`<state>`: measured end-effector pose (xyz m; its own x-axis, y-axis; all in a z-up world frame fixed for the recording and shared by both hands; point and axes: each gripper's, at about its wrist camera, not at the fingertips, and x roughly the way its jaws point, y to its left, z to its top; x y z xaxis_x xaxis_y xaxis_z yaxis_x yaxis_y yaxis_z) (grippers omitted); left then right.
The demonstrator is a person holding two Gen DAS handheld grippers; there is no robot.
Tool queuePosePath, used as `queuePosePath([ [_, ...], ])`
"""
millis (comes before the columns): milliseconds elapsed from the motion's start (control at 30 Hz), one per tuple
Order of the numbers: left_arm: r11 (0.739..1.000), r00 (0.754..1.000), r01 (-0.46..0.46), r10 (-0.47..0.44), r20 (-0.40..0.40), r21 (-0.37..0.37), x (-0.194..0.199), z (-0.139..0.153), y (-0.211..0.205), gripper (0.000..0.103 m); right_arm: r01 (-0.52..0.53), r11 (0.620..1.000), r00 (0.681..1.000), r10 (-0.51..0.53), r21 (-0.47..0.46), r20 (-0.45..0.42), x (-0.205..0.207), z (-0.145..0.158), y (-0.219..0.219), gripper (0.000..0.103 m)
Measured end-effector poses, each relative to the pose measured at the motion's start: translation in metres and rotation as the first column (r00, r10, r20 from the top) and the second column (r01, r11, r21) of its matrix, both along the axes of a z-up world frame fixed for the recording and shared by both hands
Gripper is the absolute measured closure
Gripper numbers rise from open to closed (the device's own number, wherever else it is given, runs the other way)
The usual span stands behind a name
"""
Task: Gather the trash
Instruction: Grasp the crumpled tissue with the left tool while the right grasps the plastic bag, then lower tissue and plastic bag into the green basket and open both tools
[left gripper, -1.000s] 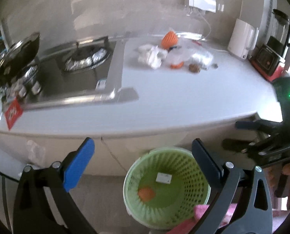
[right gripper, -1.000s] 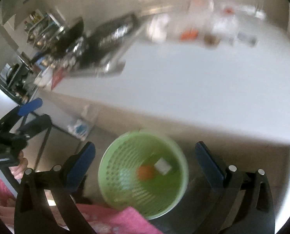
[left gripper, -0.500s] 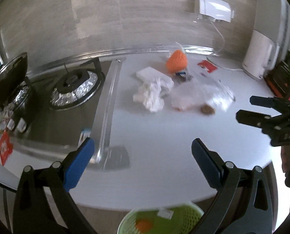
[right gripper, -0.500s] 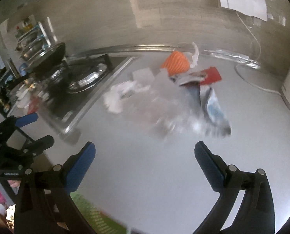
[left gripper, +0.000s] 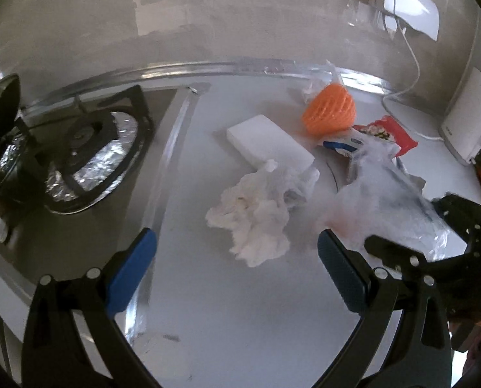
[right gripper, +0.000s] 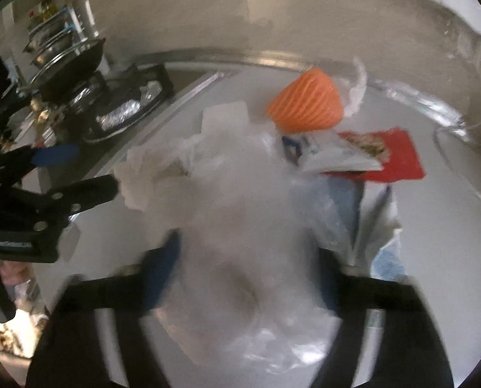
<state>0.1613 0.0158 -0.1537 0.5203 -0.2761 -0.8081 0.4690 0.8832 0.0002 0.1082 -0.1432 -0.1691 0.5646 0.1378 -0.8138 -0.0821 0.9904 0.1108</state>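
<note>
A pile of trash lies on the white counter (left gripper: 240,323): a crumpled white tissue (left gripper: 259,213), a white foam block (left gripper: 269,142), an orange ribbed cup (left gripper: 330,113), a red snack wrapper (left gripper: 392,132) and a clear plastic bag (left gripper: 389,200). My left gripper (left gripper: 237,274) is open, just short of the tissue. My right gripper (right gripper: 246,271) is open, its jaws on either side of the clear plastic bag (right gripper: 240,242); the view is blurred. The cup (right gripper: 308,103) and red wrapper (right gripper: 389,152) lie beyond it.
A gas hob (left gripper: 88,148) with foil lining sits left of the trash. A pan (right gripper: 72,64) and rack stand at the far left. A white appliance (left gripper: 469,123) and a cable (left gripper: 408,74) are at the right by the wall.
Both grippers moved up from over the green basket on the floor and forward over the counter, closing in on the trash pile. The basket has left both views.
</note>
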Motion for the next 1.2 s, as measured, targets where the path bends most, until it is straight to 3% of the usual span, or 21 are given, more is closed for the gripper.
queuePosePath([
  [100, 0.999, 1.0, 0.023, -0.022, -0.015, 0.028, 0.007, -0.011, -0.015, 0.008, 0.0, 0.997, 0.999, 0.003, 0.076, -0.037, 0.0, -0.004, -0.011, 0.08],
  [133, 0.999, 1.0, 0.026, -0.025, -0.017, 0.033, 0.01, -0.013, -0.017, 0.008, 0.008, 0.995, 0.999, -0.004, 0.101, -0.039, -0.002, -0.003, -0.016, 0.084],
  [267, 0.998, 0.999, 0.034, -0.033, -0.033, 0.048, 0.025, -0.024, -0.028, 0.009, 0.036, 0.988, 0.999, -0.039, 0.152, 0.022, -0.017, 0.018, -0.03, 0.087],
  [300, 0.999, 0.999, 0.032, -0.03, -0.041, 0.042, 0.029, -0.026, -0.03, 0.019, 0.042, 0.986, 0.998, -0.049, 0.162, 0.042, -0.02, 0.026, -0.034, 0.087],
  [400, 0.999, 0.993, 0.02, -0.016, -0.118, 0.037, 0.043, -0.037, -0.029, 0.071, 0.057, 0.982, 0.994, -0.073, 0.18, 0.086, -0.028, 0.044, -0.044, 0.087],
  [533, 1.0, 0.993, 0.007, -0.007, -0.116, 0.001, 0.041, -0.035, -0.021, 0.085, 0.074, 0.974, 0.985, -0.105, 0.216, 0.135, -0.037, 0.065, -0.052, 0.087],
  [733, 0.998, 0.998, 0.038, -0.041, -0.057, -0.045, 0.005, -0.005, -0.004, 0.086, 0.084, 0.968, 0.973, -0.13, 0.237, 0.189, -0.053, 0.087, -0.046, 0.087],
  [1033, 0.992, 0.999, 0.036, -0.036, 0.006, -0.118, -0.075, 0.048, 0.054, 0.086, 0.047, 0.974, 0.971, -0.096, 0.22, 0.218, -0.098, 0.104, 0.004, 0.086],
  [1200, 0.996, 0.998, 0.054, -0.052, 0.026, -0.076, -0.129, 0.057, 0.087, 0.086, 0.029, 0.974, 0.977, -0.075, 0.224, 0.197, -0.143, 0.101, 0.046, 0.085],
])
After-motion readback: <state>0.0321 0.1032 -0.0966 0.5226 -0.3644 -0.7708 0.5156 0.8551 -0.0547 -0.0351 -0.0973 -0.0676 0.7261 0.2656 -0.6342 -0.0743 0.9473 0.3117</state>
